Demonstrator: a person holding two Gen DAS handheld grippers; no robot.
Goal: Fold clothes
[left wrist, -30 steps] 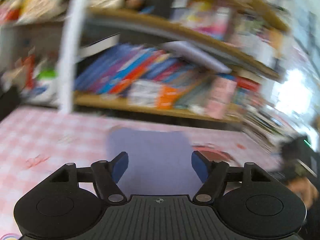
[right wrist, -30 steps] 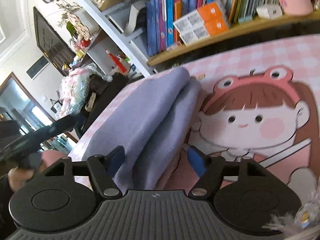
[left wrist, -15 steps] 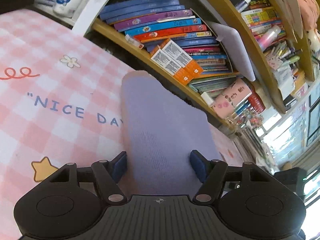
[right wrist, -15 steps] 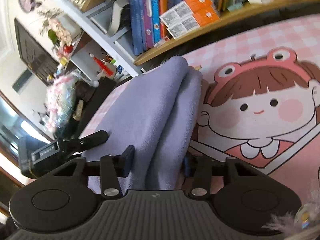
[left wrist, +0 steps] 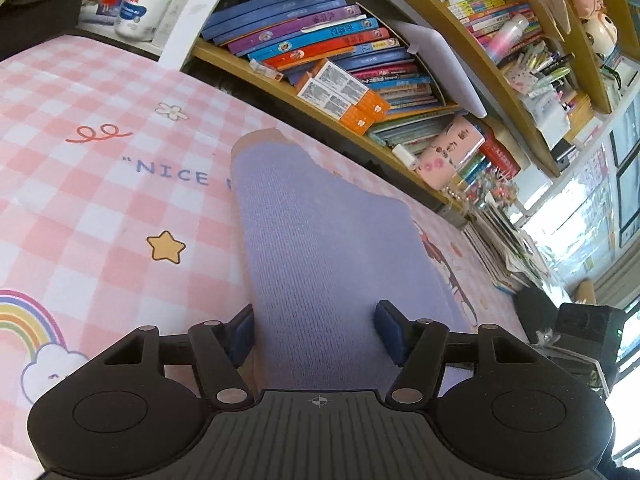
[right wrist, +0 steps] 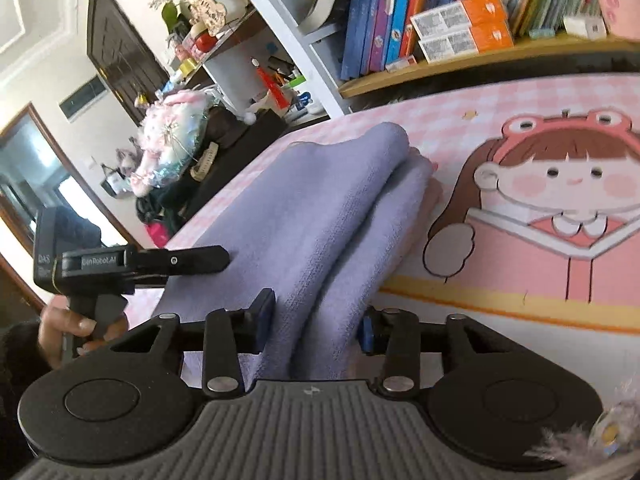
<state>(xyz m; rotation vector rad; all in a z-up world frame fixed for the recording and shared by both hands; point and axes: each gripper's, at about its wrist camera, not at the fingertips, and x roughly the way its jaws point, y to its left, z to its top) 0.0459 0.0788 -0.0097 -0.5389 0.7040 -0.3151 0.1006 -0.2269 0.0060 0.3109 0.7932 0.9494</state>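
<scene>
Left claw (left wrist: 316, 334) is settling wide apart over the folded cloth (left wrist: 320, 248) on the mat (left wrist: 80, 200), right claw (right wrist: 316, 320) narrowing around its edge, setting up the next fold.

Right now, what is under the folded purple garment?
The purple garment lies on the pink checked cover, hiding part of its "NICE" lettering. A peach edge shows at its far end; anything else beneath is covered.

Crowded wooden bookshelf (left wrist: 404, 92) behind pink checked tablecloth (left wrist: 80, 208); bright window (left wrist: 580, 216) beyond; dark door (right wrist: 120, 52) in white wall
</scene>
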